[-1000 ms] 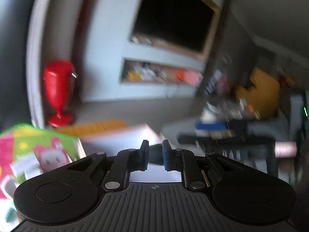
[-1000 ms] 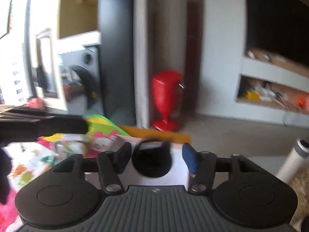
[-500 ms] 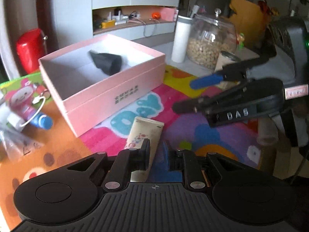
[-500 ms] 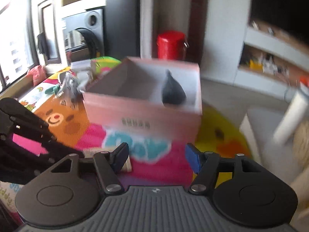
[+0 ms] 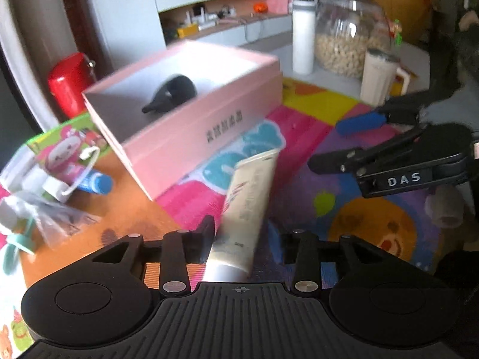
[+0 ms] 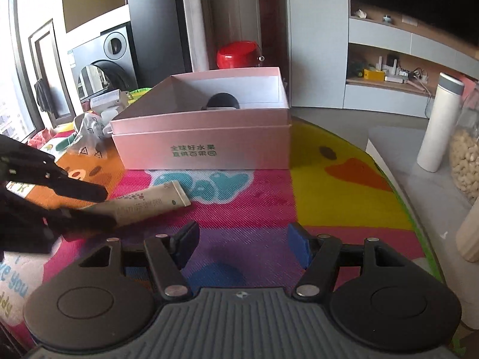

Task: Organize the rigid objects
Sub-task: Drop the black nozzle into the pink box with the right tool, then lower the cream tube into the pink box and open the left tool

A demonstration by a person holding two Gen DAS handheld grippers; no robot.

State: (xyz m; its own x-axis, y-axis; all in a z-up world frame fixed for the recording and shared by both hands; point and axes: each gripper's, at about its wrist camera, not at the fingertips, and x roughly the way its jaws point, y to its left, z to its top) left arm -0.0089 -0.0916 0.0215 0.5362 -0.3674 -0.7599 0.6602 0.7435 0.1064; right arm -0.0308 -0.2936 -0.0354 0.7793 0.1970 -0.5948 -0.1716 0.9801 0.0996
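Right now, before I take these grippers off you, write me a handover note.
Left gripper: jaws open, straddling the cream tube on the mat; no grip yet.
Right gripper: jaws open, empty, hanging over the mat in front of the pink box.
Done: one black item lies in the box.
Left: close on the tube and box it, then sort the small clutter left of the box.

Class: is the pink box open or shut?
Open. The pink box has no lid on, so its white inside and a black object show.
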